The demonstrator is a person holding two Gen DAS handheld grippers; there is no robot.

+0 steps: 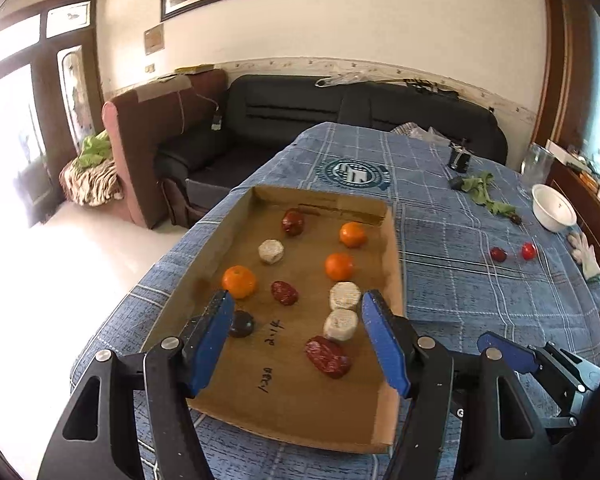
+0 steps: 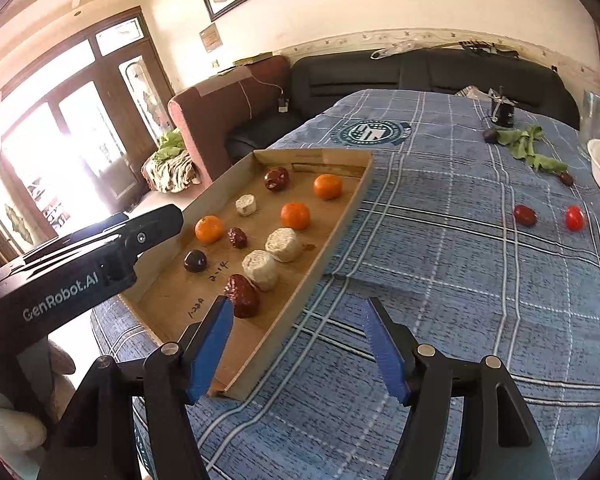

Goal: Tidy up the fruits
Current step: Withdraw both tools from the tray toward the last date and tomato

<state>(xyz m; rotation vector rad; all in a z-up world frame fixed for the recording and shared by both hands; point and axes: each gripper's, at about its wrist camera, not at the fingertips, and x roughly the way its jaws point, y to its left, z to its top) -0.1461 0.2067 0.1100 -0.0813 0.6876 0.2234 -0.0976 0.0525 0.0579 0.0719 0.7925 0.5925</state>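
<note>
left claw [image 1: 298, 336] apart, over tray [image 1: 392, 280] | right claw [image 2: 300, 340] apart, empty | right view only: gloved hand [image 2: 16, 416]

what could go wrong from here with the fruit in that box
The cardboard tray sits at the table's left edge, so a nudge from the open left gripper might push it toward the drop. Its oranges lie loose and could roll. Two small red fruits remain out on the cloth, easy to overlook.
</note>
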